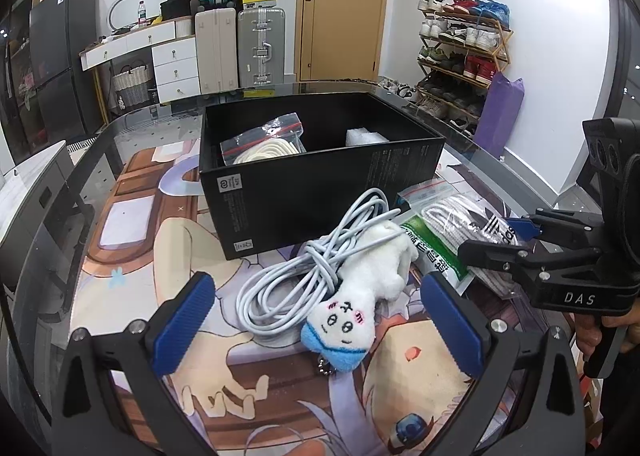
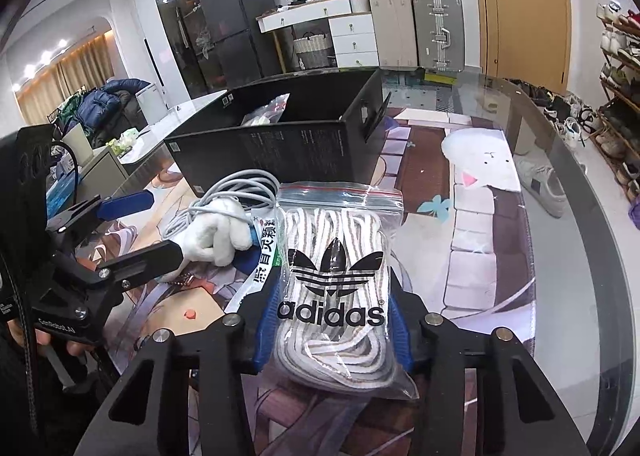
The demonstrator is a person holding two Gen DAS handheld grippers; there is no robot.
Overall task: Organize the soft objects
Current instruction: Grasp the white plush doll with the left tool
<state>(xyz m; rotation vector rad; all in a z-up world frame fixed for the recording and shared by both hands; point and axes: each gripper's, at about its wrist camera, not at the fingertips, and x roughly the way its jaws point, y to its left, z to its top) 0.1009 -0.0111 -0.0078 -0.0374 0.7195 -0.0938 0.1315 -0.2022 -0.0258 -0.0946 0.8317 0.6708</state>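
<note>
My right gripper [image 2: 334,322] is shut on a clear zip bag of white shoelaces [image 2: 336,256] with a black trefoil logo, its blue pads [image 2: 266,320] pressing both sides. The left wrist view shows that bag [image 1: 460,219] and right gripper [image 1: 516,240] at the right. My left gripper [image 1: 320,320] stands open on either side of a white plush toy [image 1: 360,284] with a blue cap, which lies on a coiled grey cable [image 1: 280,288]. Behind them sits an open black box [image 1: 320,191] holding another bag of white cord [image 1: 264,143]. A green-and-white packet [image 1: 434,254] lies under the lace bag.
A white wrapped item [image 1: 364,135] sits in the box's right half. A printed cartoon mat [image 1: 132,268] covers the glass table [image 2: 580,256], whose rim curves round at the right. Suitcases [image 1: 260,47], drawers and a shoe rack [image 1: 464,55] stand beyond it.
</note>
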